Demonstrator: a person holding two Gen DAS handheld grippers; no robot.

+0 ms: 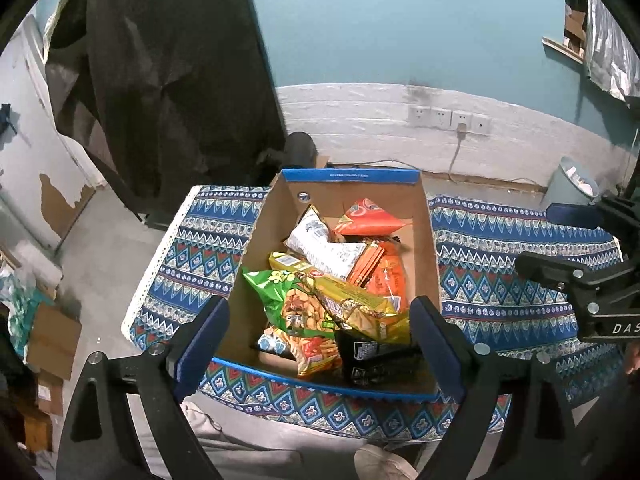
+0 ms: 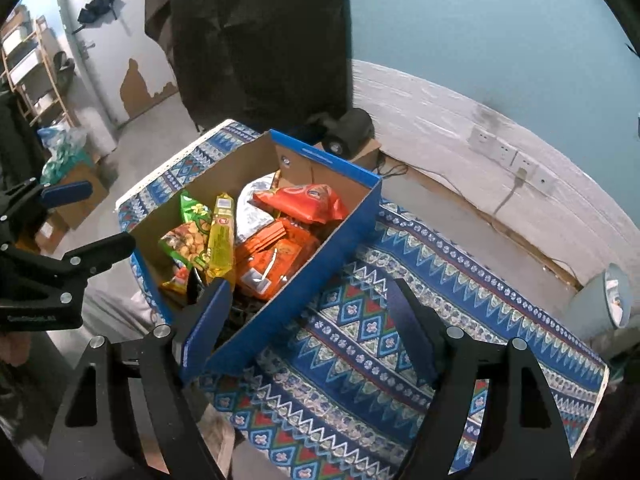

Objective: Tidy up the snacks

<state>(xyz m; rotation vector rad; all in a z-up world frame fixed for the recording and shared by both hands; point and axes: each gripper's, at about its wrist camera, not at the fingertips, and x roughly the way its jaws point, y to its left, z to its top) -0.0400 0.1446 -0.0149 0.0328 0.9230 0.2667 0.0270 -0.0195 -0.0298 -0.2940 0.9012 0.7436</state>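
The left gripper (image 1: 320,340) is held over the near end of a cardboard box (image 1: 256,240), and its jaws are spread wide with nothing pinched between them. No snack is touched by them. Just past the jaws, inside the box, a green bag of nuts (image 1: 292,304) is seen lying on a small orange and yellow snack bag (image 1: 316,356). Beside these a black packet (image 1: 368,356) is seen, right by the right-hand jaw. A long yellow packet (image 1: 344,296) is laid across the pile (it is tilted, with one end higher). Farther in, orange packets (image 1: 384,272) and a white bag (image 1: 324,248) are piled, and an orange-red bag (image 1: 368,220) is resting at the far end.

The right gripper (image 2: 308,336) is held beside the box (image 2: 332,248), above the patterned cloth (image 2: 440,280) that covers the worktop. Its jaws are spread too, and nothing is held in them. The blue side wall of the box is seen just past the left-hand jaw, and bare cloth lies between the jaws. All the snacks are kept inside the box; none is seen out on the cloth.

Past the worktop, a white wall strip with sockets (image 1: 448,118) is seen, and a pale bin (image 1: 572,188) stands on the floor, off to the right of the jaws. A dark curtain (image 1: 168,80) is hung far behind, to the left.
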